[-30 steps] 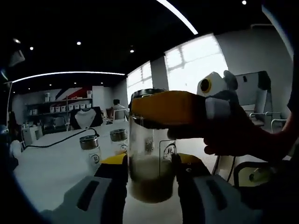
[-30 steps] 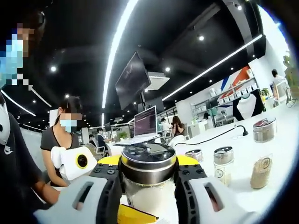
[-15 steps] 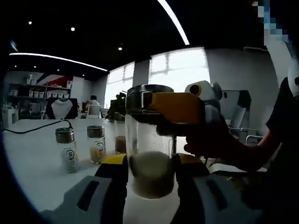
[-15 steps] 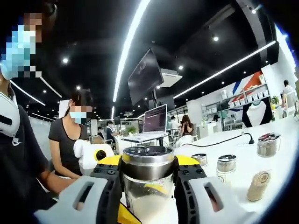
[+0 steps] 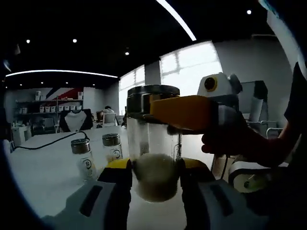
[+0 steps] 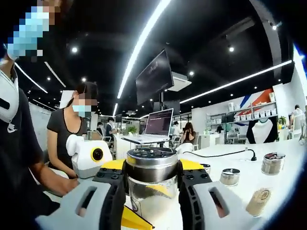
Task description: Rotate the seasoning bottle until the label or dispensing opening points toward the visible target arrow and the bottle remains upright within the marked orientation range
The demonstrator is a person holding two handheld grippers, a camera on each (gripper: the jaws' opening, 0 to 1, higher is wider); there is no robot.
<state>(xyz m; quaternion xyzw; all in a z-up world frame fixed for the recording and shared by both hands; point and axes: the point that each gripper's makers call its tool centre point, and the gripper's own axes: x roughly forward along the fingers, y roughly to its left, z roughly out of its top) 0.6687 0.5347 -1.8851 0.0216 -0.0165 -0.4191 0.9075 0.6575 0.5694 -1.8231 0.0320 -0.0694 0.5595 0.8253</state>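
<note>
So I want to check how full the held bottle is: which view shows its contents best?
The left gripper view: the seasoning bottle shows its glass body side-on, pale seasoning filling the lower part. The right gripper view shows the bottle mostly as metal lid, with little glass below.

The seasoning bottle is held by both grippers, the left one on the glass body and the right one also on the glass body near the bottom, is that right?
Not quite. The left gripper does clamp the glass body of the seasoning bottle, but the right gripper is shut around the metal lid at the top, not near the bottom. The right gripper view shows the lid between its jaws, and the left gripper view shows that gripper up at the lid.
</note>
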